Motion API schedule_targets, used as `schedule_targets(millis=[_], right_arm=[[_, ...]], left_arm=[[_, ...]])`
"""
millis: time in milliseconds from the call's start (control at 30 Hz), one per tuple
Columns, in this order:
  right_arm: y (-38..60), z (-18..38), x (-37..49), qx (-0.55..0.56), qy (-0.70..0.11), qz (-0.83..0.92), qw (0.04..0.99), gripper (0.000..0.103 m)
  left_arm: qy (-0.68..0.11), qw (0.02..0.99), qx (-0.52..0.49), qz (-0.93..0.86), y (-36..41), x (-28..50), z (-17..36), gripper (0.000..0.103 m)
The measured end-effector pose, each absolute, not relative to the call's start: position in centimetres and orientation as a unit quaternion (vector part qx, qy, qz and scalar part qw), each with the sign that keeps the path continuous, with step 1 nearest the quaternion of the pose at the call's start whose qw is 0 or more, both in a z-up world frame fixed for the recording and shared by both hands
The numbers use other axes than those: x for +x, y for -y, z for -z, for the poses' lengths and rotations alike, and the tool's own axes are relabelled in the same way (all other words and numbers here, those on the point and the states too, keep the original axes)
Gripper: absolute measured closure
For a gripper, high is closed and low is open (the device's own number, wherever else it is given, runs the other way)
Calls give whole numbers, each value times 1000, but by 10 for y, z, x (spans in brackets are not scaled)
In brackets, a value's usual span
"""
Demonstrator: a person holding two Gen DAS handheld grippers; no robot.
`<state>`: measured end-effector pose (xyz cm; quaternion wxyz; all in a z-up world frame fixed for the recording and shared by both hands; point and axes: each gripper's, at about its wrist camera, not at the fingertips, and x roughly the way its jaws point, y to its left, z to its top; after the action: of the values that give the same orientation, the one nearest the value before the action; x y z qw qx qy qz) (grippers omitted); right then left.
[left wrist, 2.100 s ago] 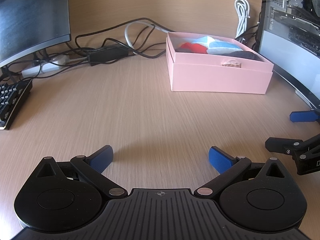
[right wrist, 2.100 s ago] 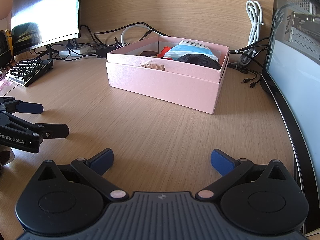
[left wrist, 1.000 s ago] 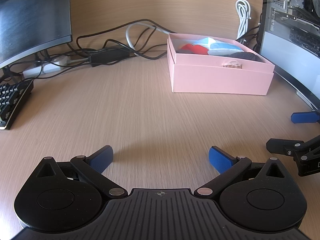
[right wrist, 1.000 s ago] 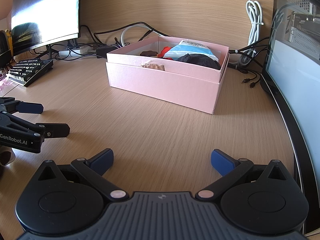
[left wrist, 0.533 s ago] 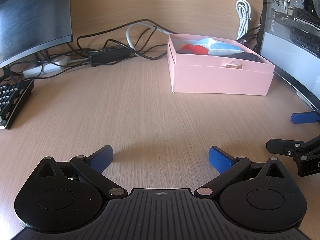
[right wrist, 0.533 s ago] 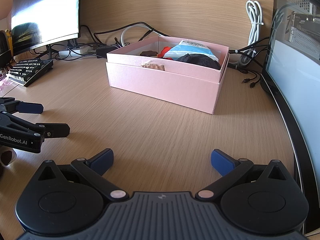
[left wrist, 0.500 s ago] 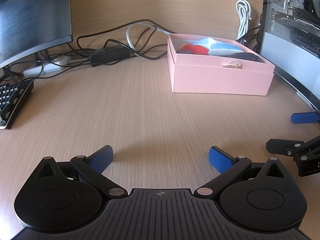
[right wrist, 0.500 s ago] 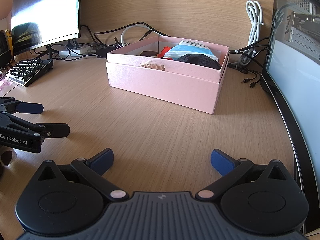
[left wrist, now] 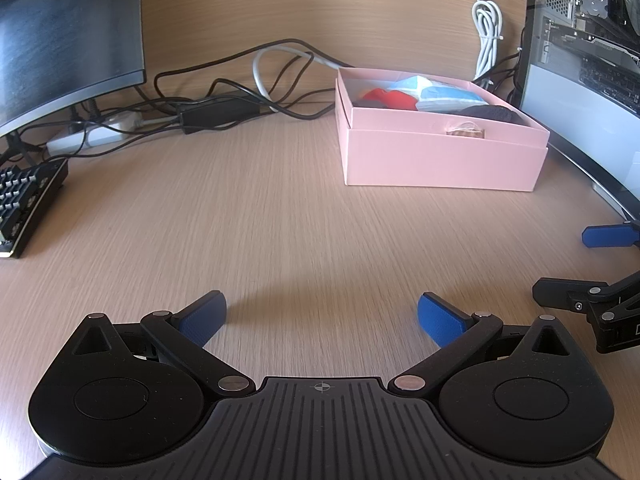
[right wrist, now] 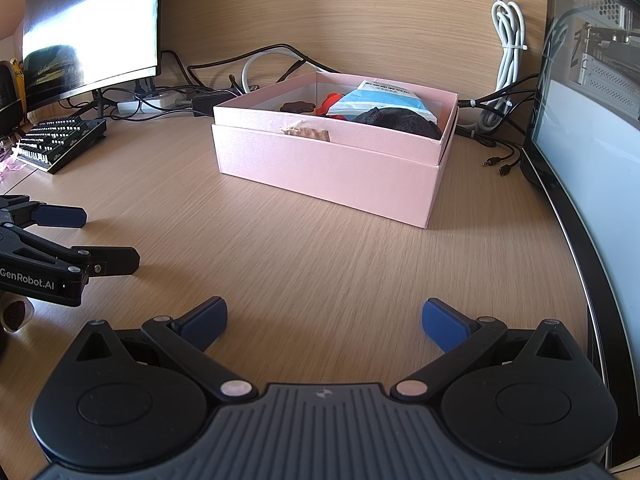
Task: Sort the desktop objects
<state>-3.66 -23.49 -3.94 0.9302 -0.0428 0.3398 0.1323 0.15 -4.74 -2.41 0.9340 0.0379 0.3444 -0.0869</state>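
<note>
At lower centre of both views, left gripper [left wrist: 322, 312] and right gripper [right wrist: 324, 318] spread wide, empty, short of pink box [right wrist: 328, 168] on desk [left wrist: 260, 220]

Office desk: monitor [left wrist: 68, 28], keyboard [right wrist: 60, 142], cables [left wrist: 240, 92].

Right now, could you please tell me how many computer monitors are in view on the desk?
2. One dark monitor stands at the far left behind the keyboard; a curved monitor runs along the right edge, beside the pink box. Others may sit outside the views.
</note>
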Motion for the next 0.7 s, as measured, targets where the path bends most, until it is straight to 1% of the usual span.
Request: schedule_targets(millis=[700], right_arm=[[235,39,-36,-43,-340,-132,930,0]], left_arm=[[-345,934,35,88,47,1,24,0]])
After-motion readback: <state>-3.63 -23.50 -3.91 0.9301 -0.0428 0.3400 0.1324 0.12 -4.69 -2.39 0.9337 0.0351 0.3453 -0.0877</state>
